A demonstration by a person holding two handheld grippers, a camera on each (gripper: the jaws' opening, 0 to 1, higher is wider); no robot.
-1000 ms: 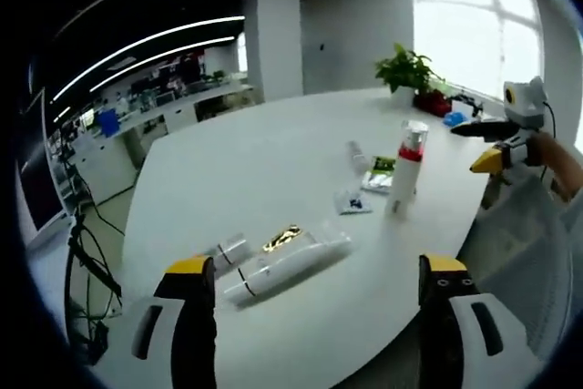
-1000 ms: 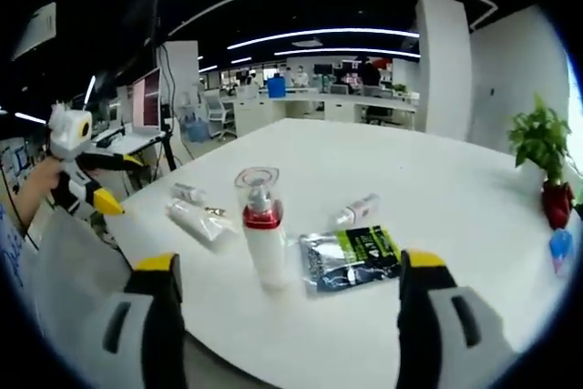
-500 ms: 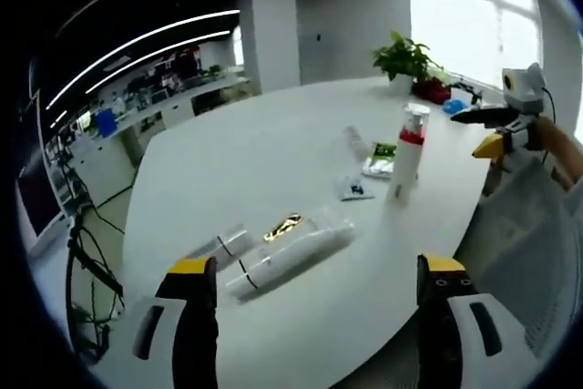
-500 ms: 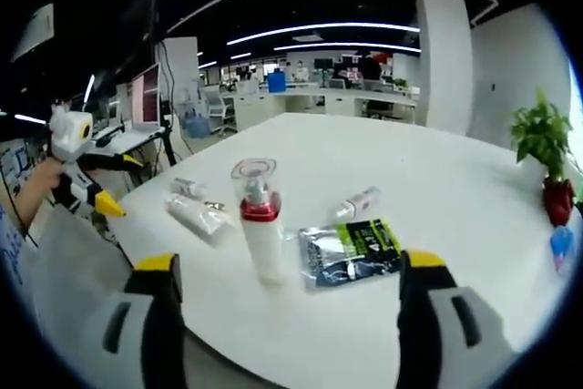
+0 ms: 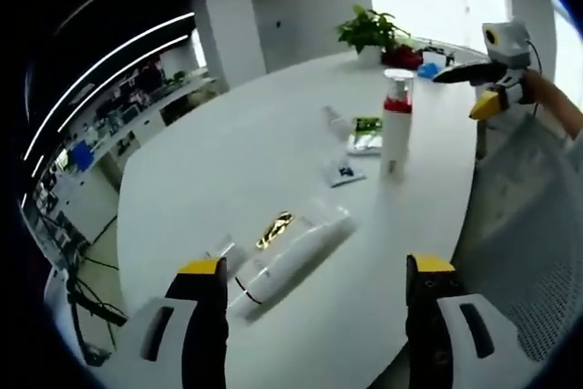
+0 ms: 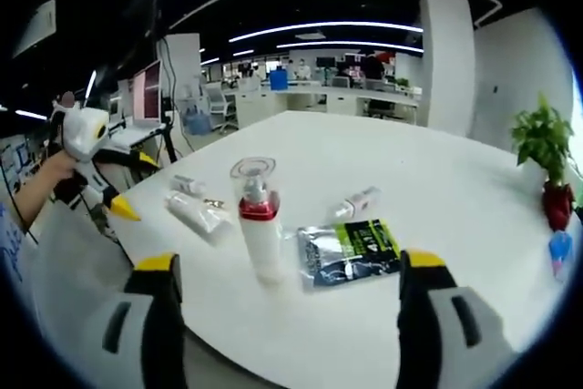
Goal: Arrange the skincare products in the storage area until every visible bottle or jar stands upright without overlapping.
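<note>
Standing upright on the white table (image 6: 437, 189), pump bottle (image 6: 258, 225); tubes (image 5: 291, 257) lie flat.

1. The printing on the foil sachet (image 6: 351, 250) is too small to read in the right gripper view; only green and black areas can be told.
2. In the left gripper view, the small tube (image 5: 221, 252) is partly hidden behind the large clear tube (image 5: 290, 261), and the gold item (image 5: 273, 229) beside them is too blurred to identify.
3. The small flat packet (image 5: 341, 171) has a dark mark that cannot be read.
4. The blue object (image 6: 559, 247) near the potted plant (image 6: 545, 157) is cut off by the picture's edge.
5. The far office desks (image 6: 328, 102) are too small to make out.
</note>
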